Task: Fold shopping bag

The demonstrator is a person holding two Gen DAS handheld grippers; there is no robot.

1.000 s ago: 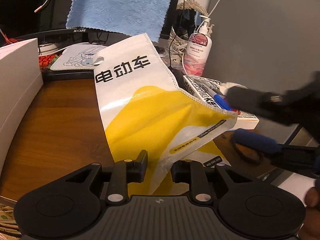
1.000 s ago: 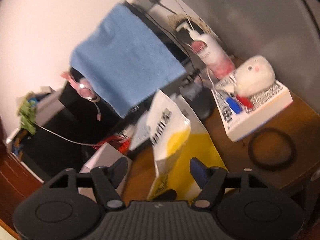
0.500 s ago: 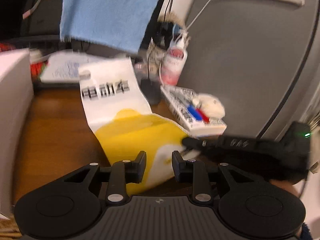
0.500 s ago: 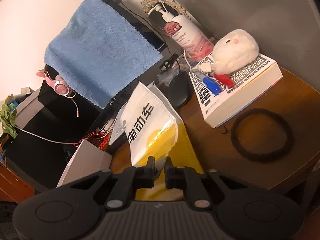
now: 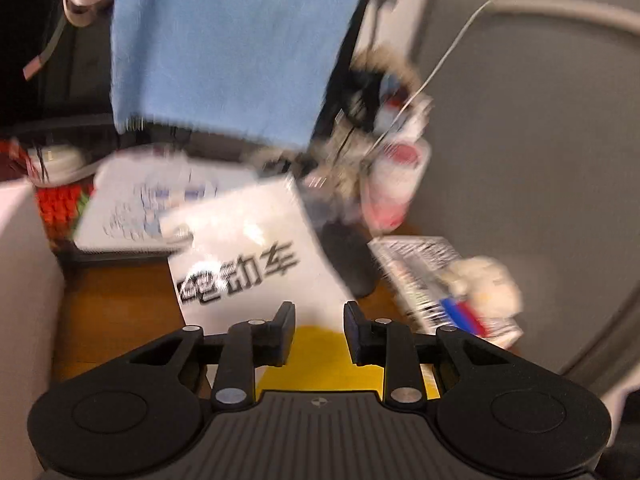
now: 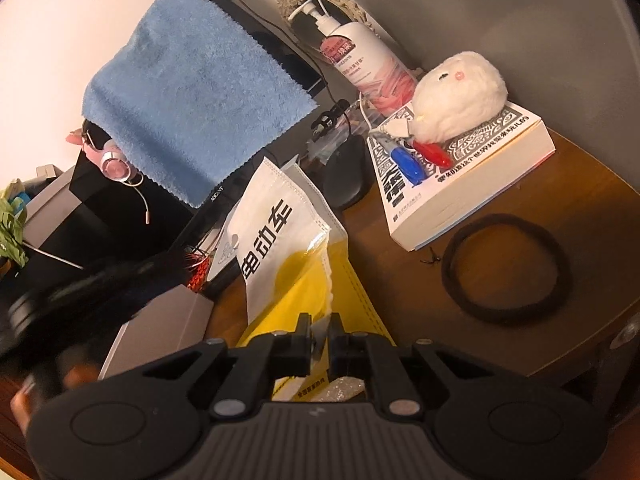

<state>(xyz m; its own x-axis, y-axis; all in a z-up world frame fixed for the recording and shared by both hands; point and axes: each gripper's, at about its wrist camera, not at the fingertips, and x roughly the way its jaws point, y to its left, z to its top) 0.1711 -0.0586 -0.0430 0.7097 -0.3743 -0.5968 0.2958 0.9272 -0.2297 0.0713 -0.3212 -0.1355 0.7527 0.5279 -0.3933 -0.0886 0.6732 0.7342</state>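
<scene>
The shopping bag [image 6: 267, 236] is white with black characters and a yellow lower part, and it lies on the wooden desk [image 6: 568, 216]. My right gripper [image 6: 319, 334] is shut on the bag's near edge, and the white flap stands up in front of it. In the blurred left wrist view, the bag [image 5: 256, 256] lies just beyond my left gripper [image 5: 320, 326], whose fingers stand apart with nothing between them. In the right wrist view, the left gripper's body [image 6: 60, 308] shows as a dark blur at the left with a hand [image 6: 44, 384] below it.
A blue towel [image 6: 192, 92] hangs over a monitor at the back. To the right lie a thick book [image 6: 472, 176] with a white plush toy [image 6: 456, 92] and markers, a pump bottle [image 6: 360, 60], a black mouse [image 6: 348, 172] and a black hair band [image 6: 504, 268]. A grey box [image 6: 160, 328] stands left.
My right gripper went from open to shut on the bag's edge and lifted the flap. My left gripper swung back and to the left, away from the bag's near end.
</scene>
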